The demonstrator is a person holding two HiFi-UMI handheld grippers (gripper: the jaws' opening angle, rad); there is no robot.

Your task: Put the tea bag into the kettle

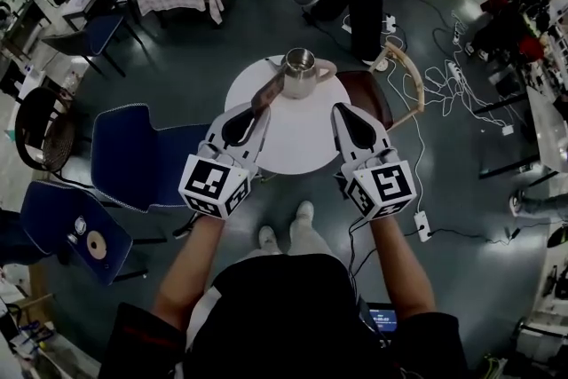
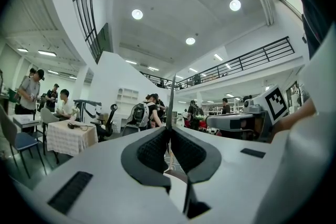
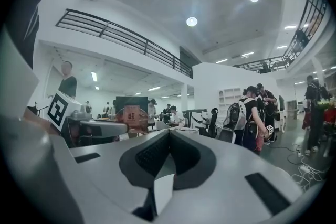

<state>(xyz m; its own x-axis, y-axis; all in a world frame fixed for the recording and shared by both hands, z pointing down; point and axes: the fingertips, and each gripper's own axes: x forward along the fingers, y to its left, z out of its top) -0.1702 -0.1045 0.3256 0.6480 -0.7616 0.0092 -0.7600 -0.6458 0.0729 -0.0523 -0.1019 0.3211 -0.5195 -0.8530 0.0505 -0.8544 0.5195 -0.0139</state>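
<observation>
Round white table (image 1: pixel 297 142) | kettle (image 1: pixel 300 71) at far edge | left gripper (image 1: pixel 260 111) pinching tea bag (image 1: pixel 267 90) beside kettle | right gripper (image 1: pixel 343 111) pressed together, empty

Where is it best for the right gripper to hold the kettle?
Probably the kettle by its handle, coming from the right. The handle sticks out toward the right gripper, while the left gripper holds the tea bag on the other side.

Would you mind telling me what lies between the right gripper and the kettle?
Nothing does: the head view shows only bare white table between the shut right gripper and the kettle. The tea bag is in the left gripper.
</observation>
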